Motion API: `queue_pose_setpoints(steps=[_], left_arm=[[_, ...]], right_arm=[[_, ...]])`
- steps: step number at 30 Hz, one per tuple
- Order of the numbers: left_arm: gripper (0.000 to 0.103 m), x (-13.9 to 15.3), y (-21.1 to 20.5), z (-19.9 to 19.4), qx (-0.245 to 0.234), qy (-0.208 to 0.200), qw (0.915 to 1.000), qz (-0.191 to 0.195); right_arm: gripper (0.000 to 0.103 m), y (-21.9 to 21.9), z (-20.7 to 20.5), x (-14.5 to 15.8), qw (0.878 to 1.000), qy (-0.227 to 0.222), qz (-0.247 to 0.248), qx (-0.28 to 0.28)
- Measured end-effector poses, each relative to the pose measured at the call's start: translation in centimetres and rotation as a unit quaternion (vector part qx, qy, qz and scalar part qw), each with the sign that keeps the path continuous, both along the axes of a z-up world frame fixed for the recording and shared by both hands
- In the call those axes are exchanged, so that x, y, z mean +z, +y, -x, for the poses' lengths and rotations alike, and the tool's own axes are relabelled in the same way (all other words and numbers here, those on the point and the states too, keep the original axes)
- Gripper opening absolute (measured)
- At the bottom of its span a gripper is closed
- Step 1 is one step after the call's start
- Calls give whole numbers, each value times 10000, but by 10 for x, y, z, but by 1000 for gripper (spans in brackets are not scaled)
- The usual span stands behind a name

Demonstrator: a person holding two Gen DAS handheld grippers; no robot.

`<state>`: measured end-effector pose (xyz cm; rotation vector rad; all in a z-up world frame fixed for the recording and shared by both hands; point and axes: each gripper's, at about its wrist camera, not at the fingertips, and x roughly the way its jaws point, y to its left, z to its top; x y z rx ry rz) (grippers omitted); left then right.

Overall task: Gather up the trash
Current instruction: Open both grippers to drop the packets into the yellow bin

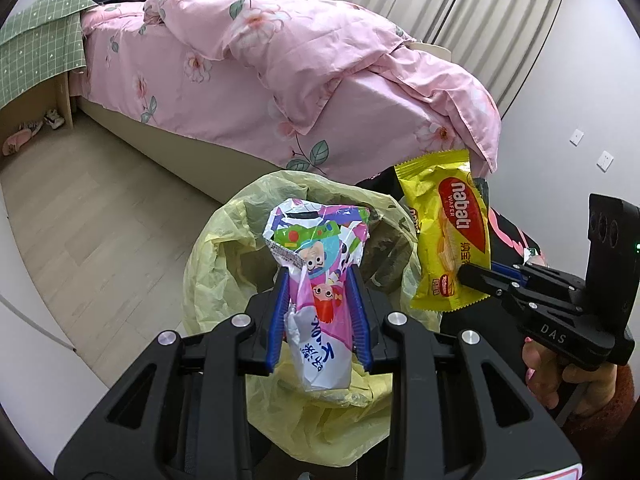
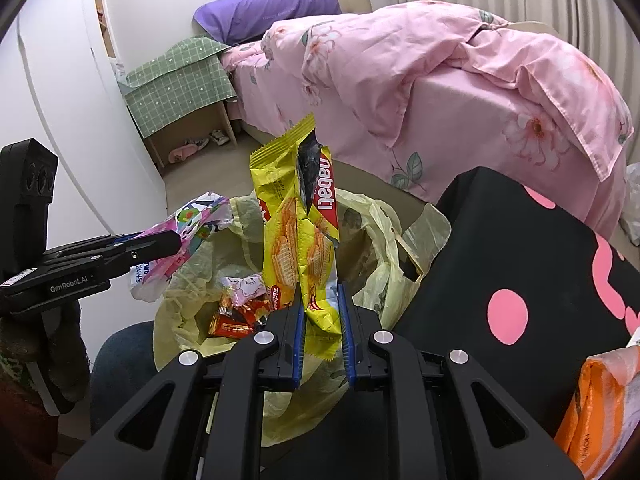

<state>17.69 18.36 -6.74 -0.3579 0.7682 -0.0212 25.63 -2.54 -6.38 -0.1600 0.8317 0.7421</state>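
Two empty snack wrappers hang over the yellow bin bag (image 1: 208,264), one in each gripper.

Both look light, thin and crinkly, likely slippery film, best pinched low across a flat fold as now. Left gripper (image 1: 320,312) is clamped on the pink cartoon wrapper (image 1: 316,264), whose small print is unreadable; right gripper (image 2: 320,332) grasps the yellow wafer wrapper (image 2: 300,240) reading "nabati WAFER". Gripper bodies read "DAS" and "GenRobot.AI". More wrappers (image 2: 240,304) already lie in the bag.
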Motion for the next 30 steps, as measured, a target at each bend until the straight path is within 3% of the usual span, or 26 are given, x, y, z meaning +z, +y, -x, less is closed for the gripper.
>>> queue_pose_setpoints(steps=[2,4,5,6,8,14,18,23,30], left_arm=[[44,0,3,0,4,-55,9999,86],[58,4,9,2,9,-205,9994,280],[62,7,9,3,22,-259,9992,315],[63,10,11,5,67,-326,9989,319],[69,17,12,9,173,-408,9987,255],[74,36,12,22,585,-553,9967,-43],[76,42,0,26,530,-605,9967,-108],[76,45,-40,23,89,-646,9978,-86],[76,46,-128,9,-1046,-659,9923,-57]], right_arm=[[17,1,-1,-1,10000,37,-37,57],[26,7,2,-3,9999,-29,77,125],[39,10,4,-3,9997,-124,177,115],[45,10,3,-4,9996,-166,216,118],[45,11,5,-3,9994,-202,233,157],[45,-14,14,9,9995,-302,109,-38],[45,-52,25,23,9983,-467,-39,-353],[45,-124,51,43,9916,-896,-148,-924],[54,-230,87,52,9772,-1267,-156,-1698]])
